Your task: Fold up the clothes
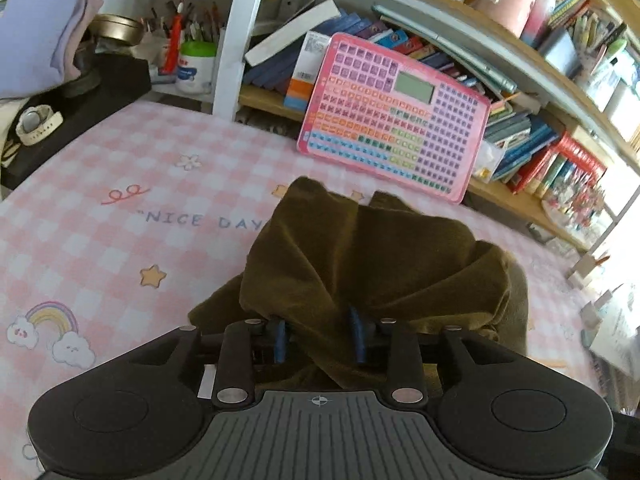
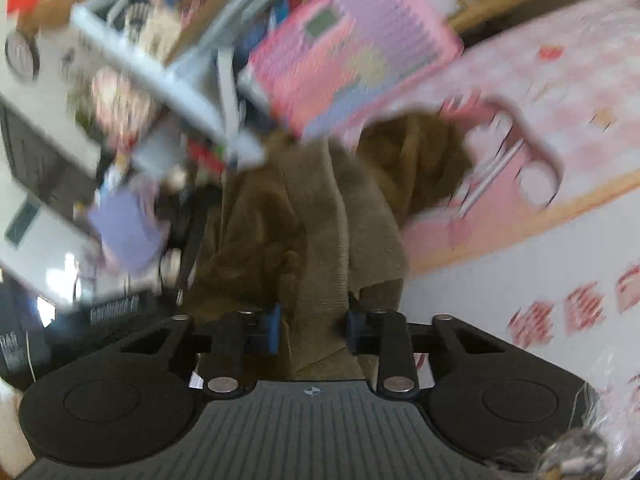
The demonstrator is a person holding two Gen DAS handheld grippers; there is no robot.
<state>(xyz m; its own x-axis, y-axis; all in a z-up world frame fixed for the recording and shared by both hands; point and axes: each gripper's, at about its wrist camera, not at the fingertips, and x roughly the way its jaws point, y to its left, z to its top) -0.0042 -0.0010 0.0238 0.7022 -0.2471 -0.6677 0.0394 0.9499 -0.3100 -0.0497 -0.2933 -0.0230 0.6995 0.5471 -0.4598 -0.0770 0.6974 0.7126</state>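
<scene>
An olive-brown garment (image 1: 360, 256) lies crumpled in a heap on the pink checked table cover (image 1: 120, 220). My left gripper (image 1: 319, 338) sits at the heap's near edge. Its blue pads (image 1: 280, 340) stand apart, and a fold of the cloth lies loosely between them. The right wrist view is blurred. There the same garment (image 2: 312, 208) hangs in a long bunched strip. My right gripper (image 2: 314, 326) is shut on the strip's near end, and cloth fills the gap between its pads (image 2: 274, 328).
A pink toy keyboard (image 1: 394, 120) leans against a packed bookshelf (image 1: 540, 140) behind the garment. At the far left are a folded lavender cloth (image 1: 36, 32), a watch (image 1: 38, 124) and a pen cup (image 1: 196, 64). Papers lie at the right edge (image 1: 616, 332).
</scene>
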